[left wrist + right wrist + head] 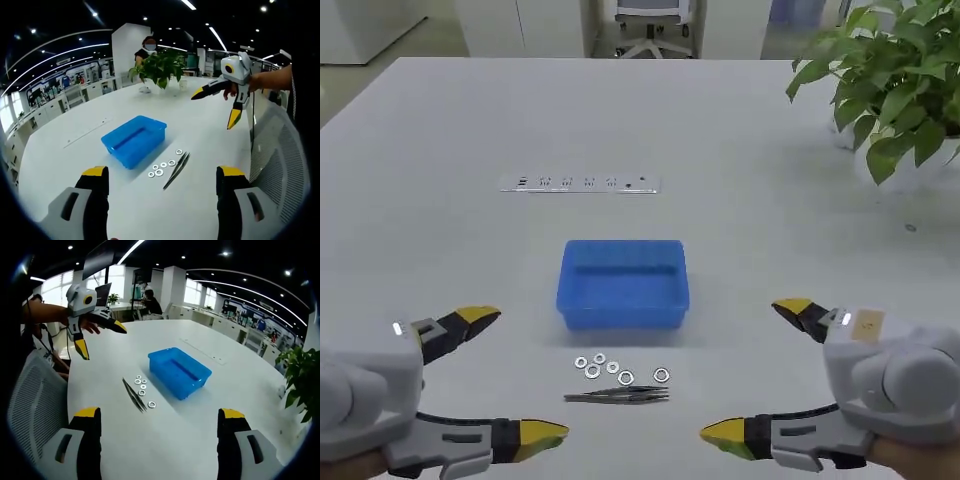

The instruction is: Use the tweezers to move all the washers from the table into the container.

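Left tongs [517,373] at lower left and right tongs [750,369] at lower right are both spread wide, empty. Washers [625,377] lie on the white table [770,230] at lower centre, tweezers [617,396] just below them, blue container [622,283] above

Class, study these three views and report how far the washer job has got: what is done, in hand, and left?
Done: nothing yet; the blue container looks empty. In hand: nothing; the left gripper and right gripper are open and empty, with the tweezers lying on the table. Left: pick up the tweezers and move all six washers into the container.
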{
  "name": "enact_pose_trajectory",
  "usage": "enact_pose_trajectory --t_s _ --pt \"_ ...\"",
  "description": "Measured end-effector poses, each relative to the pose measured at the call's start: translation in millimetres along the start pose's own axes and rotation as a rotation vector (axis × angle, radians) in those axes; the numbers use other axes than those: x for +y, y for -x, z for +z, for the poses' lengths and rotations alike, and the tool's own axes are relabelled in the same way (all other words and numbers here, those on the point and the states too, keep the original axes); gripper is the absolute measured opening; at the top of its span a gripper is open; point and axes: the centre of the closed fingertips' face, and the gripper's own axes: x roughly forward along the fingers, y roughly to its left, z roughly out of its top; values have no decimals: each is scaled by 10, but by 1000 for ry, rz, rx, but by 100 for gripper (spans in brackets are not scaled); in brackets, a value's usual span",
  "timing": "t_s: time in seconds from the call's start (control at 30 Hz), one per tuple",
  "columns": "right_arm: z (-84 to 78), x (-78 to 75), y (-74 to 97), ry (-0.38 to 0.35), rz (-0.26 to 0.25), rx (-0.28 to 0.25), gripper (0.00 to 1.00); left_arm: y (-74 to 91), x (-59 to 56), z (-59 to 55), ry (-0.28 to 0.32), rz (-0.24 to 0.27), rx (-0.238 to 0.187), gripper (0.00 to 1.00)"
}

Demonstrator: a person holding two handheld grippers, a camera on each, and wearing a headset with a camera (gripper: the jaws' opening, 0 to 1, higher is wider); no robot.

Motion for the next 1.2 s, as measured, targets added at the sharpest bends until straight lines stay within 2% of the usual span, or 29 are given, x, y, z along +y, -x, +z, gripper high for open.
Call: enact_pose_trajectory --t_s 0.43,0.7,0.87,1.2 --pt "3 -31 -14 32 8 11 97 -12 25 -22 -23 1 15 93" --pt "24 -43 -76 57 29 19 93 -53 33 -68 -49 -12 40 91" --pt "17 6 -146 90 62 36 88 -89 30 -120 -61 -27 66 87" --pt "14 86 -323 175 128 65 76 -199 -8 -222 -103 -93 118 72"
